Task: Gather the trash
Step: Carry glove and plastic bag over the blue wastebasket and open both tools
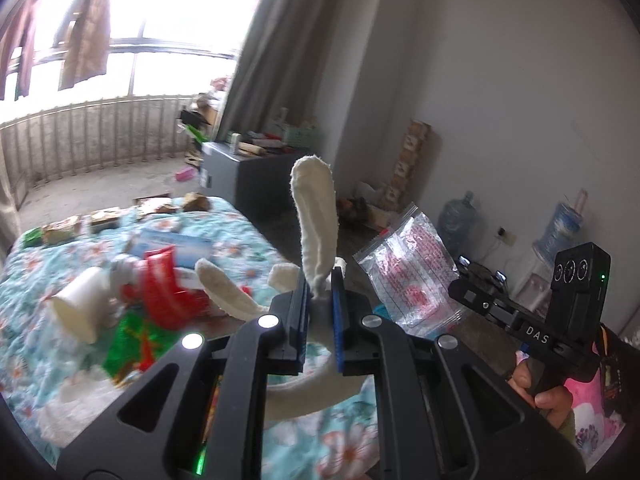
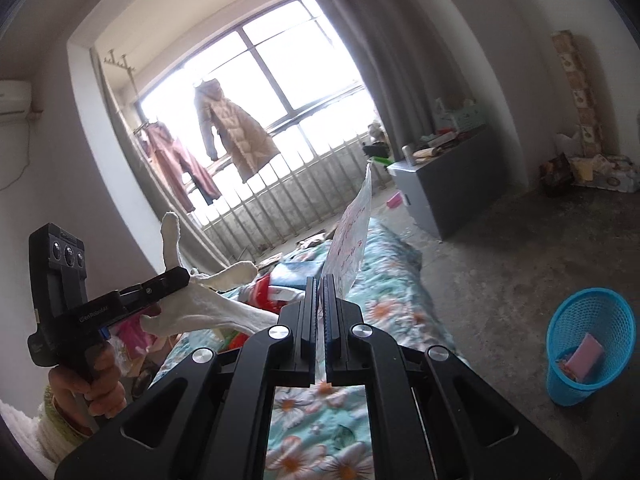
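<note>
Here the left tool (image 1: 320,296) pinches a white cotton glove (image 1: 316,216) above the flowered bed (image 1: 32,280). The right tool (image 2: 319,300) clamps a clear zip bag (image 2: 352,236); a blue wastebasket (image 2: 590,340) stands on the floor at right.

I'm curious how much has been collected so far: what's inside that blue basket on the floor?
Inside the blue basket, a pink rectangular piece leans against the wall, with some small orange-brown scraps beside it. The near wall hides the rest of the bottom.

Bright barred window (image 2: 276,92), grey curtain (image 2: 404,60), concrete floor (image 2: 520,240).
</note>
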The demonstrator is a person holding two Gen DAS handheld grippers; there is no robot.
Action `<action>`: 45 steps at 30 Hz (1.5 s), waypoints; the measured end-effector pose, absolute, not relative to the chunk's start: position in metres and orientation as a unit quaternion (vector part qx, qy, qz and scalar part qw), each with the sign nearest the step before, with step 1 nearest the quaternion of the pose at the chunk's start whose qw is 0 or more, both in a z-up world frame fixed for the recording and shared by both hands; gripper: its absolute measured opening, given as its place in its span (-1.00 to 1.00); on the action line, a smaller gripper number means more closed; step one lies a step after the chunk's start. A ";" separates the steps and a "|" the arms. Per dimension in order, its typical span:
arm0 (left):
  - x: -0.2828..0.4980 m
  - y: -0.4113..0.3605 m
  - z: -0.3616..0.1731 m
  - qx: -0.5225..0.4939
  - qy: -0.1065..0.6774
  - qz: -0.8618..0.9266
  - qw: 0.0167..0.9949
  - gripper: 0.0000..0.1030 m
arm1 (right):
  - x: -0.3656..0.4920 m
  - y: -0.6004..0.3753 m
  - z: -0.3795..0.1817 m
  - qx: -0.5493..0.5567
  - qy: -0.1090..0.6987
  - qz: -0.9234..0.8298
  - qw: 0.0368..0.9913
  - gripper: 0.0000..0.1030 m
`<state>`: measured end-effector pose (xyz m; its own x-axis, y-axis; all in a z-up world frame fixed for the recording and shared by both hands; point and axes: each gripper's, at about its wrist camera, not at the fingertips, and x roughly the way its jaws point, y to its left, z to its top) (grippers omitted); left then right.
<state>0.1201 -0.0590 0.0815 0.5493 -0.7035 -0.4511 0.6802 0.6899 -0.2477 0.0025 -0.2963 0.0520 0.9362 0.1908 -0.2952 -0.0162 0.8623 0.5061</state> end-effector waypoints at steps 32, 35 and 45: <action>0.169 -0.478 -0.084 0.157 0.437 -0.506 0.727 -0.83 | -0.047 -0.581 -0.159 0.435 0.261 -0.259 0.822 -0.93; 0.180 -0.513 -0.112 0.168 0.460 -0.496 0.717 -0.56 | -0.025 -0.606 -0.189 0.442 0.291 -0.272 0.803 -0.90; 0.188 -0.522 -0.119 0.172 0.455 -0.474 0.734 0.27 | -0.021 -0.619 -0.251 0.509 0.317 -0.279 0.750 -0.04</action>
<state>0.1881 -0.5223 -0.1187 0.1369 -0.5383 -0.8316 0.8523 0.4918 -0.1780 -0.0205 -0.6192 -0.2508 0.6438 -0.0954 -0.7592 0.7408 0.3261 0.5873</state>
